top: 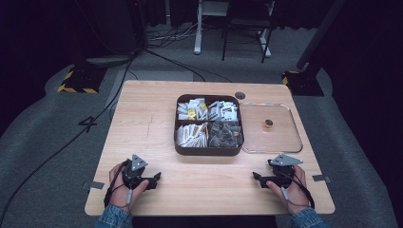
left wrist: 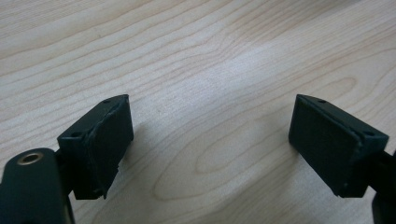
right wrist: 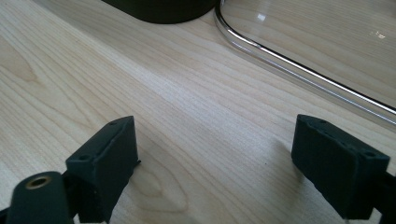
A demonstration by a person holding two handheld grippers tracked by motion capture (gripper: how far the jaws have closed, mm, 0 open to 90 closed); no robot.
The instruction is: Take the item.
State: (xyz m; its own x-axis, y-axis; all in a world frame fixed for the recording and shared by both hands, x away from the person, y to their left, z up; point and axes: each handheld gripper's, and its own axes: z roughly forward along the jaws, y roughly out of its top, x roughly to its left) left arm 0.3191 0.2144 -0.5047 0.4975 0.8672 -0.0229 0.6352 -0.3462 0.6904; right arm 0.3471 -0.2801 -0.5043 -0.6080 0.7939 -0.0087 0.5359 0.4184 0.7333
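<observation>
Brown four-part box (top: 208, 151) packed with sachets (top: 192, 135), clear lid (top: 271, 137) beside it, left gripper (left wrist: 210, 140) and right gripper (right wrist: 215, 163) both spread apart on table (top: 142, 133).

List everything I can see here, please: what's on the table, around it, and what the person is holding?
Table: one, light wood, centre.
Box: one, dark brown, four compartments of small packets, mid-table.
Lid: one, clear, flat on the table beside the box, small gold knob.
Cables: several, black, on the grey floor.
Desk legs: white, far behind.
Left gripper: one, black, open, resting near the table's front edge.
Right gripper: one, black, open, likewise.
</observation>
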